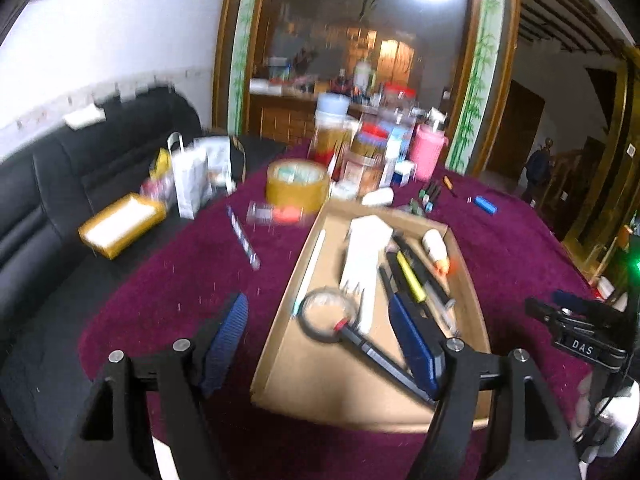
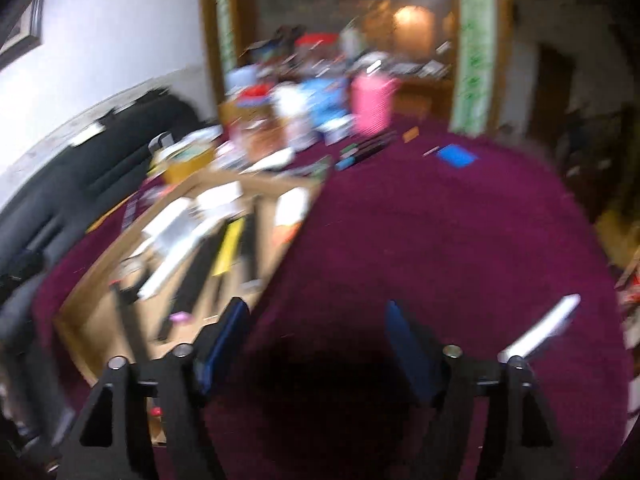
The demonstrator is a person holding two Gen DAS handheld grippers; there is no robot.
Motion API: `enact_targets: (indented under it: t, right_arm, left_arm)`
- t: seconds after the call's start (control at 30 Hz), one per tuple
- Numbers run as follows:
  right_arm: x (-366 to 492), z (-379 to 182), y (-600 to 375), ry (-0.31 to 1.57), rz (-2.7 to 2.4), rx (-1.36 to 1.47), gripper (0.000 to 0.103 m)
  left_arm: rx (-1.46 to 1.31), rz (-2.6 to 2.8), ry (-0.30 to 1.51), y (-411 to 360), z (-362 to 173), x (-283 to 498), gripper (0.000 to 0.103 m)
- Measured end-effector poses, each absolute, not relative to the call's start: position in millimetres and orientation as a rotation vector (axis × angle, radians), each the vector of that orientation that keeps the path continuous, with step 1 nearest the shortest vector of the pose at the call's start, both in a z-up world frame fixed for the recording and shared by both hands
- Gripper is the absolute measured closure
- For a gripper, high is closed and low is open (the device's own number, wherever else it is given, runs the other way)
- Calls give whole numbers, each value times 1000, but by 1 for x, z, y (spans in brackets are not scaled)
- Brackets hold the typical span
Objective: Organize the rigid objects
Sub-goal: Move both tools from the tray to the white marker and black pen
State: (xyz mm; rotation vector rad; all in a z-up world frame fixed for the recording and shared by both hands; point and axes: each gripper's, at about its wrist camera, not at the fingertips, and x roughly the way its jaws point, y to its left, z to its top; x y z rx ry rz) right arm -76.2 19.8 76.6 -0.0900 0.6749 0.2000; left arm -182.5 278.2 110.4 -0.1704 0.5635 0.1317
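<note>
Nearest, the left gripper (image 1: 324, 344) hangs spread wide and empty over the cardboard tray's (image 1: 280, 344) near end, where a magnifying glass (image 1: 328, 312) lies at twelve o'clock. The right gripper (image 2: 316, 344) is likewise spread and empty above bare maroon counter (image 2: 440, 240), the tray at its ten o'clock. Farther out, loose pieces wait — a blue block (image 2: 457, 156) at one o'clock seems likeliest; approach it slowly, fingers straddling its short sides, since both views are blurred.

On the table (image 1: 160, 280) a cardboard tray (image 1: 280, 360) holds a magnifying glass (image 1: 330, 312) at its near left, with pens (image 1: 412, 276) to the right. A tape roll (image 1: 296, 186) sits behind the tray, jars (image 1: 332, 128) farther back, a sofa (image 1: 60, 184) left.
</note>
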Motion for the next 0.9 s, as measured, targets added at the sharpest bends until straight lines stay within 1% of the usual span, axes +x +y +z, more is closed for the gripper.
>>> enact_targets:
  t: [0.03,0.1,0.17,0.27,0.57,0.9]
  right_arm:
    - [-79,79,15,655,172,-100,23]
    - [-83,83,2,626,121,-124,20]
    - [-91,87,-9,603,92,-132,17]
    - [-97,87,-20,585,54,-153,13]
    - [-109,82,-48,567,13,-173,12]
    - [-108,73,-70,581,2,-154,11]
  left_arm:
    - [-153,149,527,272,116,-186,24]
    - [-124,177,449,260,129,-193,11]
    - [-98,192,370,248,141,-202,7]
    - [-47,205,311,227,152,-207,4]
    - [69,186,336,172,155,-195,3]
    - [111,193,341,142,154,-194,3]
